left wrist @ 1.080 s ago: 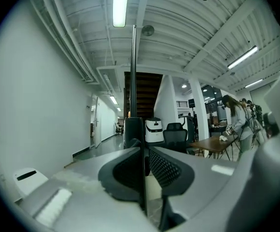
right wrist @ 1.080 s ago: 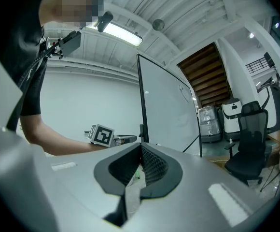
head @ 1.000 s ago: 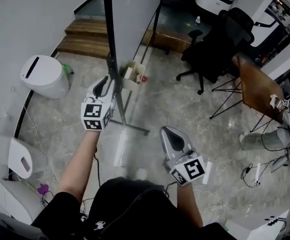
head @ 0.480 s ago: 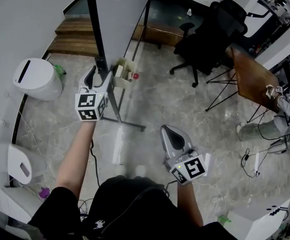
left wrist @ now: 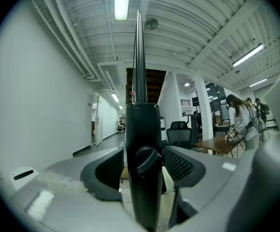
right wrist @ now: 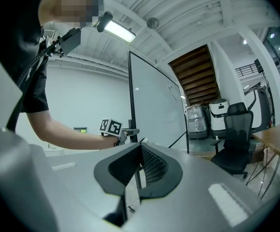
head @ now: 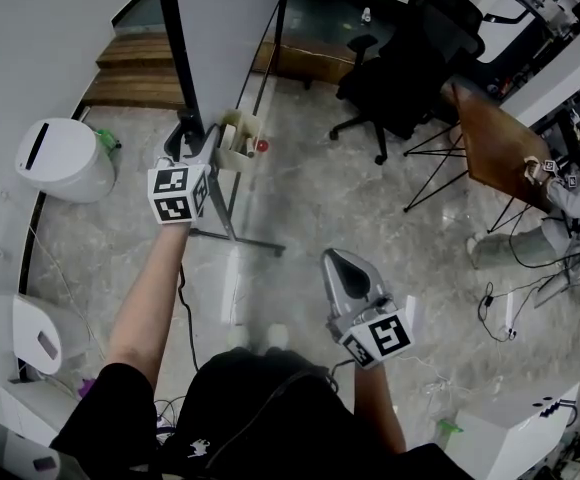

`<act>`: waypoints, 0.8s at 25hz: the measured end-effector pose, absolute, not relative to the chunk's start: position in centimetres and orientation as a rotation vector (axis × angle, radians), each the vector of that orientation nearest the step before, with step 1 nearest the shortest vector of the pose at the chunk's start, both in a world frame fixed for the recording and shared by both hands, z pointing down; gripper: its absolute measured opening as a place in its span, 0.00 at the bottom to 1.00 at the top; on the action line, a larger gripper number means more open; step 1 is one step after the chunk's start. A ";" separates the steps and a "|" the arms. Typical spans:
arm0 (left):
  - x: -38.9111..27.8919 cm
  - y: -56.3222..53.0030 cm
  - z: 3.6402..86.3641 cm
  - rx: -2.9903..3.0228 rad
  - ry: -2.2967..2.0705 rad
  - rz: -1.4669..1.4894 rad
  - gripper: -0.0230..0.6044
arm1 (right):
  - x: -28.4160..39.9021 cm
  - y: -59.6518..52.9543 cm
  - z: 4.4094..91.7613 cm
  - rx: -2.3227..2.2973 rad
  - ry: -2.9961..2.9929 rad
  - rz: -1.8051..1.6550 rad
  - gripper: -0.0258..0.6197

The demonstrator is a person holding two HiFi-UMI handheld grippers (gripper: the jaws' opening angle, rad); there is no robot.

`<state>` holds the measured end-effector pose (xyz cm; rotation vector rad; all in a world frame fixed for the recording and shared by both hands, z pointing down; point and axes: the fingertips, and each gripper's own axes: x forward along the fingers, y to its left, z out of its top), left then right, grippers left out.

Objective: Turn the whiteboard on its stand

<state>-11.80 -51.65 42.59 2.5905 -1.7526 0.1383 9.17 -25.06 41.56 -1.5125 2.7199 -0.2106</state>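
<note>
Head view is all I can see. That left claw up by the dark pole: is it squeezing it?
Observer: No. The left gripper view shows the left gripper has just been opening its jaws; the stand post stands between them, not gripped.
Visitor: And the other claw?
Observer: In the right gripper view, the right gripper has its jaws together with nothing in them.
Visitor: Is anything on that pole?
Observer: A round knob on its front, facing the left gripper.
</note>
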 end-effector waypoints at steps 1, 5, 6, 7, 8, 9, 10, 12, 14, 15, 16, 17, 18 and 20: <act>-12.0 -51.9 42.7 2.581 -1.756 0.139 0.47 | 9.2 -25.0 41.6 -1.517 2.719 -0.213 0.05; -12.2 -52.2 42.8 2.575 -1.747 0.147 0.45 | 9.1 -24.6 41.7 -1.530 2.711 -0.216 0.05; -12.0 -52.1 42.8 2.579 -1.742 0.148 0.44 | 9.1 -24.5 41.7 -1.535 2.707 -0.215 0.05; -11.8 -52.1 42.7 2.580 -1.739 0.148 0.41 | 9.2 -24.3 41.7 -1.540 2.704 -0.216 0.05; -11.7 -52.1 42.8 2.579 -1.740 0.145 0.37 | 9.2 -24.2 41.7 -1.545 2.701 -0.216 0.05; -11.6 -52.0 42.8 2.575 -1.742 0.141 0.35 | 9.2 -24.1 41.8 -1.549 2.698 -0.215 0.05; -11.6 -52.0 42.9 2.569 -1.745 0.137 0.34 | 9.2 -24.0 41.8 -1.552 2.695 -0.214 0.05; -11.7 -52.1 42.9 2.561 -1.744 0.134 0.34 | 9.2 -23.7 41.7 -1.560 2.686 -0.212 0.05; -11.7 -52.0 42.9 2.555 -1.740 0.132 0.34 | 9.3 -23.2 41.6 -1.570 2.680 -0.211 0.05; -11.8 -52.0 42.8 2.552 -1.740 0.129 0.34 | 9.4 -23.0 41.6 -1.573 2.678 -0.210 0.05; -11.8 -51.9 42.7 2.549 -1.741 0.125 0.34 | 9.5 -22.8 41.5 -1.577 2.675 -0.209 0.05; -11.8 -51.9 42.7 2.547 -1.743 0.124 0.34 | 9.6 -22.5 41.4 -1.581 2.672 -0.208 0.05; -11.8 -51.9 42.6 2.545 -1.745 0.125 0.34 | 9.7 -22.3 41.4 -1.587 2.668 -0.209 0.05; -11.8 -51.9 42.6 2.538 -1.743 0.129 0.34 | 10.0 -21.8 41.5 -1.599 2.661 -0.216 0.05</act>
